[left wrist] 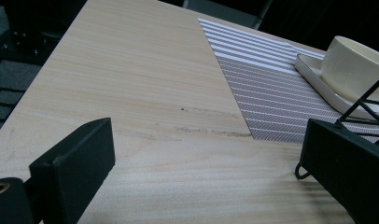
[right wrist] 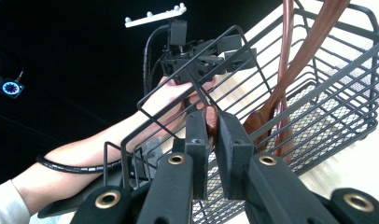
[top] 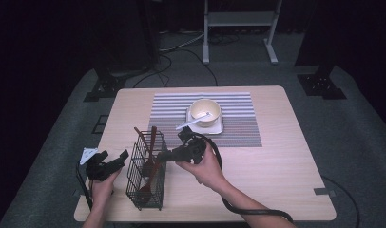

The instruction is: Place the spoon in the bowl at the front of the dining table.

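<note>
A black wire basket (top: 146, 173) stands at the table's front left with several wooden utensils (top: 152, 142) upright in it. My right gripper (top: 162, 156) reaches over the basket's right rim. In the right gripper view its jaws (right wrist: 211, 123) are shut on the brown end of one wooden utensil (right wrist: 210, 112), with a wooden spoon (right wrist: 260, 121) leaning in the basket (right wrist: 346, 93) behind. My left gripper (top: 114, 154) is just left of the basket, jaws wide open (left wrist: 204, 140) with nothing between them. Its right jaw is close against the basket's corner (left wrist: 365, 105).
A cream bowl (top: 205, 111) with a white spoon (top: 188, 124) sits on a white tray (top: 218, 127) on a striped placemat (top: 238, 128) at mid-table. The bowl (left wrist: 353, 60) and mat (left wrist: 267, 93) lie ahead of the left gripper. Bare wood lies right of the mat.
</note>
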Demonstrator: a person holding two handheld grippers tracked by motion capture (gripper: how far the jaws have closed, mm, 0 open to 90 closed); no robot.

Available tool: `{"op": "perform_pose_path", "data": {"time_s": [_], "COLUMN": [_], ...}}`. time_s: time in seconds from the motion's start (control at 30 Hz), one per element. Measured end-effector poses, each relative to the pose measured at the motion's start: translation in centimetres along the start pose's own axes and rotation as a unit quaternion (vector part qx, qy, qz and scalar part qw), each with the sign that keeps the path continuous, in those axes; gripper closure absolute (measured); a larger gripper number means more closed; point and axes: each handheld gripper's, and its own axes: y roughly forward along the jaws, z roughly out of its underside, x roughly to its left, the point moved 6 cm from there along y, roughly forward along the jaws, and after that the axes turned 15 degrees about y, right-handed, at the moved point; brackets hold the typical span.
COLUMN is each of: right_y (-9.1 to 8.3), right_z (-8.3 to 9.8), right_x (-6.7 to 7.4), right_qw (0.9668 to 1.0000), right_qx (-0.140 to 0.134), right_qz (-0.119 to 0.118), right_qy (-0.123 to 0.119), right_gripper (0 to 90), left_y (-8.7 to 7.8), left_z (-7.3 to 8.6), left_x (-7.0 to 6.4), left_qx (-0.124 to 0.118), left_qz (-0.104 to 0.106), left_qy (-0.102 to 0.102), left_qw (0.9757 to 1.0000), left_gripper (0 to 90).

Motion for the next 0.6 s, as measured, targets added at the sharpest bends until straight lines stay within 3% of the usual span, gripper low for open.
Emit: {"op": "perform_pose_path", "data": {"time_s": [0.6], "right_y": [-2.1], "right_z": [-1.0], "right_x": [0.5], "right_qw": [0.9998], "right_qx": [-0.018], "right_qz": [-0.007], "right_qy": [0.008], "right_gripper": [83.4], "left_y": [0.0], "left_z": [0.0], "left_x": [0.0], "left_qx": [0.002], "left_qz": [-0.001], "left_qy": [0.001], "left_qw": [1.0000], "left_gripper": [2.3]}}
